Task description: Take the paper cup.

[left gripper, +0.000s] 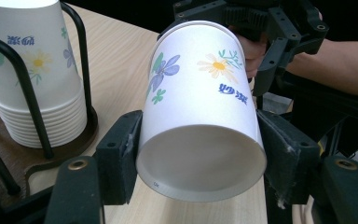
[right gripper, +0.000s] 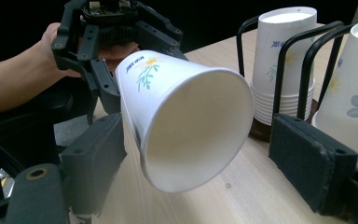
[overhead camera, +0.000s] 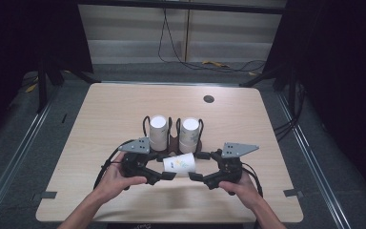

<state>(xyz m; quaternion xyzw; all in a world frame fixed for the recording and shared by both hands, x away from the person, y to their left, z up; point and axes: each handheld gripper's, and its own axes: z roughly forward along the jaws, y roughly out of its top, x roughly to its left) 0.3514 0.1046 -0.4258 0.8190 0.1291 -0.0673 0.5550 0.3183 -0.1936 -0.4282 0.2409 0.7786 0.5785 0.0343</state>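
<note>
White paper cup (overhead camera: 179, 163) with printed flowers lies on its side above the table (overhead camera: 100, 119), between our grippers. Our left gripper (overhead camera: 167, 176) clamps its closed base end; our right gripper (overhead camera: 196, 177) stands at its mouth, jaws apart, one pad clear. Two stacks (overhead camera: 158, 131) sit in the rack behind.

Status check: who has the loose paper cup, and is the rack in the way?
Left gripper clamped on paper cup. Right gripper open around its mouth end, one pad clear. Cup rack just behind, not blocking.
</note>
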